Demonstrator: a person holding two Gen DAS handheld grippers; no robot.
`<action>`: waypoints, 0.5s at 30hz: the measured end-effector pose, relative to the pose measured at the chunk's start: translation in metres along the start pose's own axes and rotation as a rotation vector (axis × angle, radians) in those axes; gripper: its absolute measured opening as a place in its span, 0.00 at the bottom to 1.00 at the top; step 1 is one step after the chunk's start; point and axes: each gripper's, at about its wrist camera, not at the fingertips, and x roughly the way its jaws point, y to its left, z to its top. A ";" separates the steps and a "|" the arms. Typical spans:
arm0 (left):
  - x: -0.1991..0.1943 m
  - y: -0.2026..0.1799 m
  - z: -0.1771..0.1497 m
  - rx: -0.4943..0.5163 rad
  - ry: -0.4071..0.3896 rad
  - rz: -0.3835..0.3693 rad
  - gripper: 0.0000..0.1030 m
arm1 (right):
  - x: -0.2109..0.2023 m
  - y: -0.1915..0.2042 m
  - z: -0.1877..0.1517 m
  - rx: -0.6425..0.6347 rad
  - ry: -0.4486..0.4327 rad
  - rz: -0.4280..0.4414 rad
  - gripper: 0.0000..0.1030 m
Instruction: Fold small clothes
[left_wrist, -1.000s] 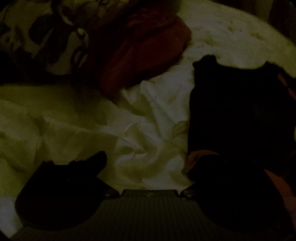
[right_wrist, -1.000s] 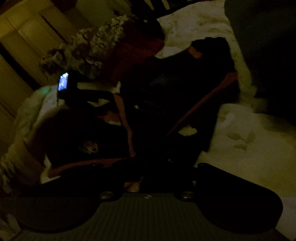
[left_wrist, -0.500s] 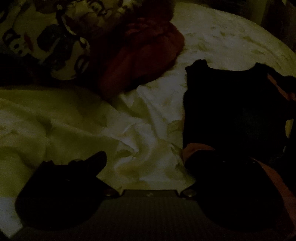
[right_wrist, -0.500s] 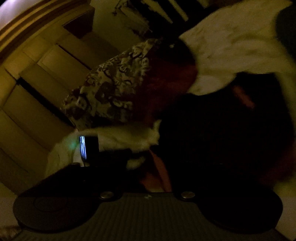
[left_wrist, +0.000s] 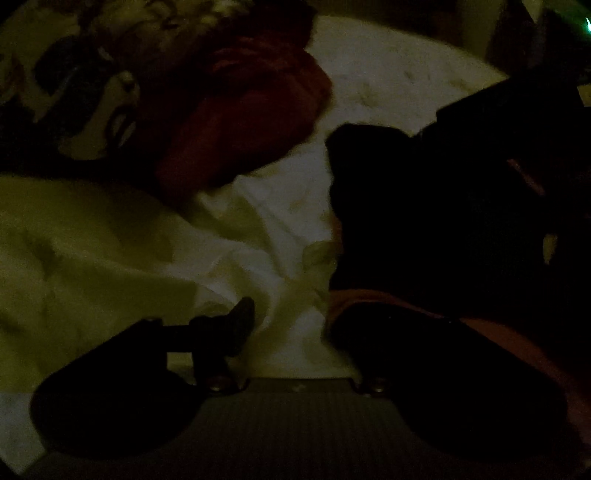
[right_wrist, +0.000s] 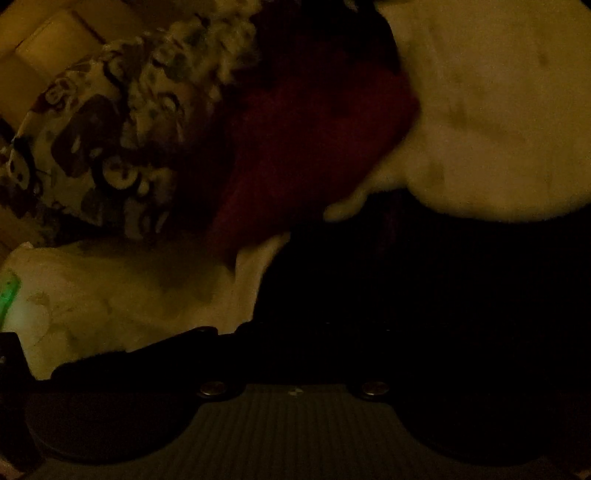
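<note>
You have one dark garment (left_wrist: 436, 221) spread on the pale sheet (left_wrist: 229, 236), right of centre, with orange trim at its near edge. Your left gripper (left_wrist: 291, 325) has just been closing; its fingers stand apart at the garment's near left corner, and whether they pinch it is too dark to tell. Your right gripper (right_wrist: 295, 354) is pressed together; what it pinches is lost in shadow. One red cloth (left_wrist: 243, 122) and one patterned pillow (right_wrist: 103, 144) lie far left.
</note>
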 end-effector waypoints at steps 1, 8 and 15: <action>0.000 0.003 0.000 -0.016 -0.009 0.016 0.48 | 0.001 0.001 0.008 0.007 -0.014 0.001 0.06; 0.010 0.008 -0.004 -0.032 0.015 0.125 0.52 | 0.035 0.038 0.039 -0.220 -0.045 -0.155 0.03; 0.017 0.013 -0.005 -0.050 0.040 0.149 0.67 | 0.031 0.032 0.035 -0.249 -0.130 -0.140 0.40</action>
